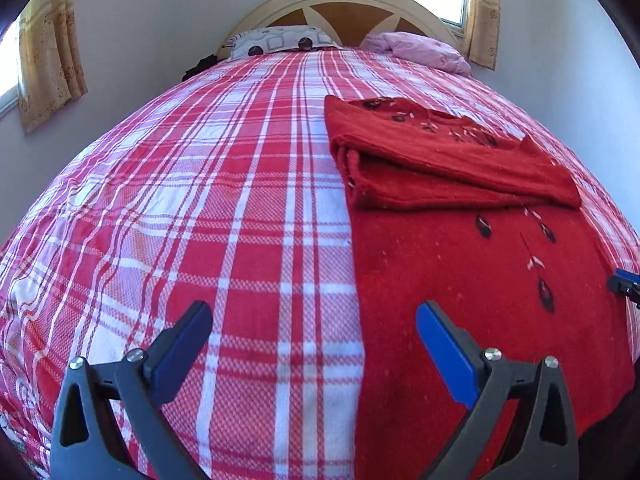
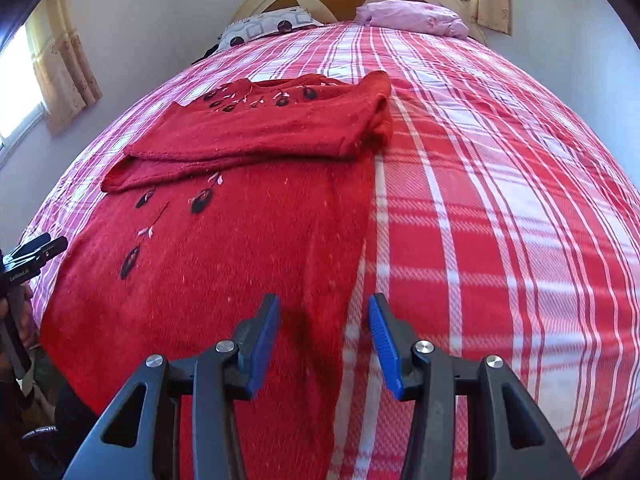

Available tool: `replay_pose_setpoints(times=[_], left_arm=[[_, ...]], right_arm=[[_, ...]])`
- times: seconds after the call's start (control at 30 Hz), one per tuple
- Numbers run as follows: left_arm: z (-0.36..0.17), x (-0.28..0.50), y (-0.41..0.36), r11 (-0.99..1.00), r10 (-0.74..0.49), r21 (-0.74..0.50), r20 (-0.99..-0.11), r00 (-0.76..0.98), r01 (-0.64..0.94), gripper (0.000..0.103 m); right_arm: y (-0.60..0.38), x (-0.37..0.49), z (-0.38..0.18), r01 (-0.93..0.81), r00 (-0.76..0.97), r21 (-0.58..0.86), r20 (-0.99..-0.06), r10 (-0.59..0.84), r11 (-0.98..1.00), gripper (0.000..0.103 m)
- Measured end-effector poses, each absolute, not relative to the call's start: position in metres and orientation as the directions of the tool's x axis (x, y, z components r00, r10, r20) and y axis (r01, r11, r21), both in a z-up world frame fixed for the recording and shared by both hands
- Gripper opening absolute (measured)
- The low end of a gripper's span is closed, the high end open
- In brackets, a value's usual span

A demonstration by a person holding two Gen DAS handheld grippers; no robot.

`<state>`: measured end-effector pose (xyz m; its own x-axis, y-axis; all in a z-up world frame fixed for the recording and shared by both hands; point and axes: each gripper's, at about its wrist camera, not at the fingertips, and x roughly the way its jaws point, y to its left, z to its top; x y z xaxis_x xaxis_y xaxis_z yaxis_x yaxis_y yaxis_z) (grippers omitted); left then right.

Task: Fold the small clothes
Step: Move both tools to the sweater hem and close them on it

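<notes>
A red knitted sweater (image 1: 480, 280) with dark leaf embroidery lies flat on the red and white plaid bedspread (image 1: 200, 200). Its sleeves are folded across the chest in a band (image 1: 440, 160). My left gripper (image 1: 314, 316) hovers open over the sweater's left side edge, with one finger above the plaid and the other above the knit. In the right wrist view the sweater (image 2: 220, 240) fills the left half. My right gripper (image 2: 324, 308) stands partly open over its right side edge, nothing between the pads. Each gripper shows at the edge of the other's view: right gripper (image 1: 624, 284), left gripper (image 2: 36, 252).
At the head of the bed lie a patterned pillow (image 1: 276, 42) and a pink pillow (image 1: 420, 50) against a cream arched headboard (image 1: 340, 0). Beige curtains (image 1: 48, 60) hang by windows on both sides. A dark item (image 1: 200, 66) sits at the bed's far left edge.
</notes>
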<state>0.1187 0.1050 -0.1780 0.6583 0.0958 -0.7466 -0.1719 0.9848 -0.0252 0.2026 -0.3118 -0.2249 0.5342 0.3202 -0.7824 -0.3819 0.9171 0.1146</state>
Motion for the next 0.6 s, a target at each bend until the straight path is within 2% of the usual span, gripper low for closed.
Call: replay_pose_setpoints(times=[0.3, 0.37, 0.6], left_arm=[[-0.185, 0.108, 0.088, 0.991, 0.067, -0.025, -0.763, 0.643, -0.134, 0.103], [-0.185, 0.104, 0.087, 0.991, 0.050, -0.041, -0.769, 0.638, -0.126, 0.103], [-0.185, 0.074, 0.088, 0.991, 0.000, -0.083, -0.782, 0.624, -0.105, 0.103]], right_arm=[[-0.324, 0.185, -0.235, -0.345, 0.547, 0.160, -0.766, 0.336, 0.925, 0.048], [-0.325, 0.181, -0.235, -0.350, 0.541, 0.170, -0.766, 0.347, 0.921, 0.052], [-0.338, 0.162, -0.235, -0.345, 0.526, 0.231, -0.755, 0.391, 0.910, 0.052]])
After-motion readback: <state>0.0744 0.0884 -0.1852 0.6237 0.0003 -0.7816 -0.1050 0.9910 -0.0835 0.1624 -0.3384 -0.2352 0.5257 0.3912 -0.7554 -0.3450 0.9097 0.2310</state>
